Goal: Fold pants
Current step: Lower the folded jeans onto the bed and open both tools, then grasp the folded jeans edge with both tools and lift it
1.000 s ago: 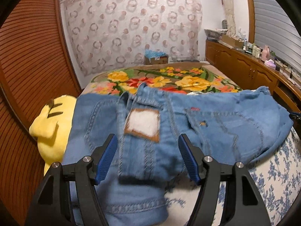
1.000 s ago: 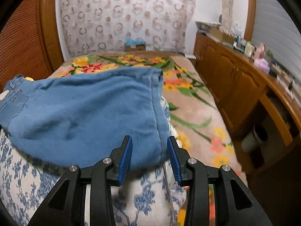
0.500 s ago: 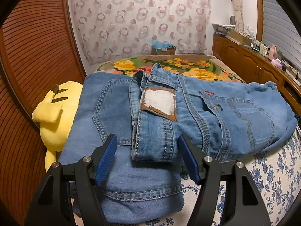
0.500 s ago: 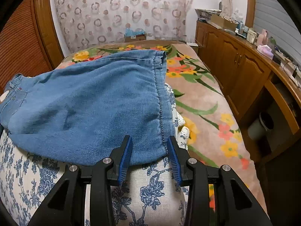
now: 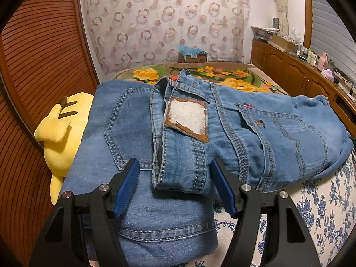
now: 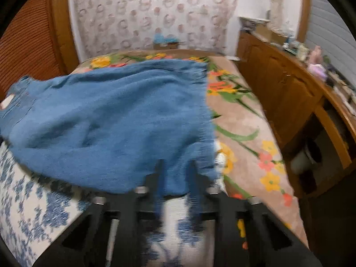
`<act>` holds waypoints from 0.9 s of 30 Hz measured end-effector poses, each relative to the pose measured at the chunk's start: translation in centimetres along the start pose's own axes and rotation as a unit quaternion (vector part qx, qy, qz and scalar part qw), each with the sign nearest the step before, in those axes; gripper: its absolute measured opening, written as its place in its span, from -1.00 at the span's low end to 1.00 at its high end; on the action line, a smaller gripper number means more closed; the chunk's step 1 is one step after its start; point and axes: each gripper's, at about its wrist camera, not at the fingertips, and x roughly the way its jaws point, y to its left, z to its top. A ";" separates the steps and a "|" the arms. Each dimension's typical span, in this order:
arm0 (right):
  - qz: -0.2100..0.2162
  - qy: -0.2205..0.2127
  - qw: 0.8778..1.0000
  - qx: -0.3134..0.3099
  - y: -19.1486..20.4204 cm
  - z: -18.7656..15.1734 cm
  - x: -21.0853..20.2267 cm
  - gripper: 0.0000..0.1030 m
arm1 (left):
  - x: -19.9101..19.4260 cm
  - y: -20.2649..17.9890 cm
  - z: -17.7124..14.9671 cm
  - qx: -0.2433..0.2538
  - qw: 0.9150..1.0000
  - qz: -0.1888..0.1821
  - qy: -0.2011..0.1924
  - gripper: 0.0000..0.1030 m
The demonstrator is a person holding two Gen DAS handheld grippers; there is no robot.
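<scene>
On the near end of the bed (image 5: 322, 211), the half-folded jeans (image 5: 278, 138) are being pinched at their right edge by the closing right tongs (image 6: 175, 175), while the left tongs (image 5: 175, 187) are being held open astride the waistband, another fold seemingly remaining.

Yellow plush toy (image 5: 60, 138) — floral bedspread (image 5: 322, 218)

2 wrist views look down, close, sharing jeans (image 5: 222, 133); right seems blurred.
</scene>
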 end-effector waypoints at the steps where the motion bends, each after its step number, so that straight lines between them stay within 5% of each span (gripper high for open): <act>1: 0.000 0.000 1.000 -0.004 0.3 -0.1 -0.1 -0.89 | 0.1 0.0 0.0 0.000 1.000 -0.001 0.000 0.27; 6: 0.015 -0.004 1.000 -0.008 0.4 -0.4 -0.4 -0.98 | 0.1 -0.3 0.1 0.005 1.000 -0.006 -0.004 -0.06; 9: 0.022 -0.022 1.000 -0.001 -0.1 -0.5 -1.2 -0.98 | -0.4 -0.8 0.4 0.009 1.000 -0.011 -0.010 -0.45; 14: 0.030 -0.020 0.999 0.017 -1.0 -0.9 -1.6 -0.91 | -0.7 -1.2 0.9 0.020 1.000 -0.006 -0.009 -0.47; 18: 0.028 -0.030 0.999 0.000 -0.8 -1.9 -2.9 -0.32 | -0.5 -1.3 0.9 0.023 1.000 -0.005 -0.008 -0.47; 27: 0.009 0.007 0.996 -0.090 1.2 -4.8 -3.1 0.03 | -0.4 -1.4 0.9 0.023 1.000 -0.005 -0.005 -0.45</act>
